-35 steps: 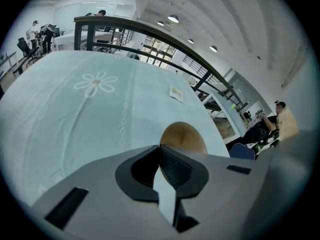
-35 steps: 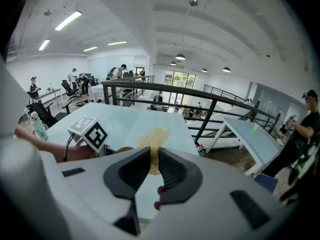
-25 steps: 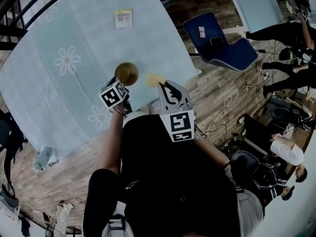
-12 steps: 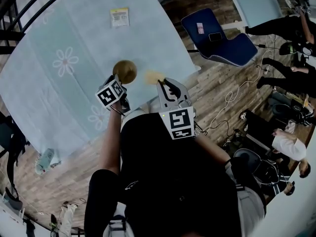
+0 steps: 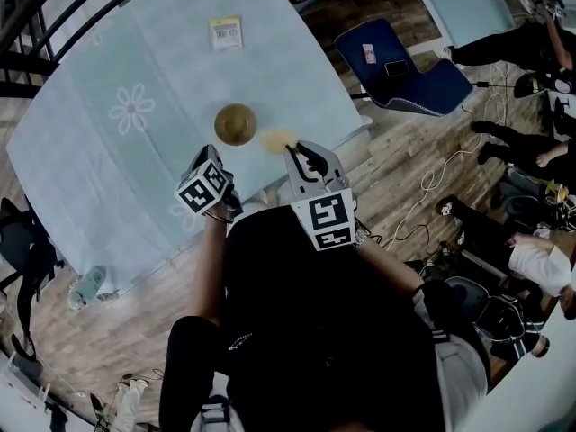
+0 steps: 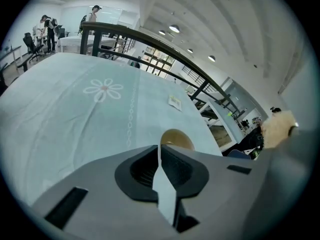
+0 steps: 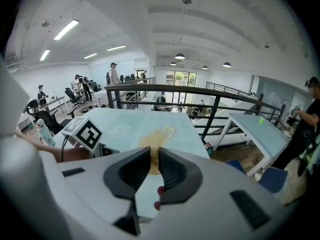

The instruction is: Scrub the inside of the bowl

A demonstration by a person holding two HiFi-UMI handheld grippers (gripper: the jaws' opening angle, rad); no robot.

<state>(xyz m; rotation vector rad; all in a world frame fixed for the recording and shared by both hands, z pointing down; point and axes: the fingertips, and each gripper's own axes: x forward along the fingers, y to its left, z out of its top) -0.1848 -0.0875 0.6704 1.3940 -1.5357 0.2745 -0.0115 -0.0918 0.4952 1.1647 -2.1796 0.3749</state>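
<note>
While the bowl (image 5: 235,124) rests on the bench (image 5: 90,178), the left tongs (image 6: 159,151), at its 7 o'clock, are closed and empty; the right tongs (image 7: 152,154), at 4 o'clock, clamp a yellow sponge (image 5: 277,139).

- Your bowl (image 5: 235,124) stands open on top; bare table (image 5: 108,178) cloth runs from its 8 round to 1 o'clock.
- At its 4 o'clock, the sponge (image 5: 277,139) clamped in your right gripper (image 5: 292,148) sits just beside the rim.
- Your left gripper (image 6: 159,149), jaws together, stands near the 7 o'clock side.
- 1 packet (image 5: 225,32) lies at 12 o'clock, well apart.
</note>
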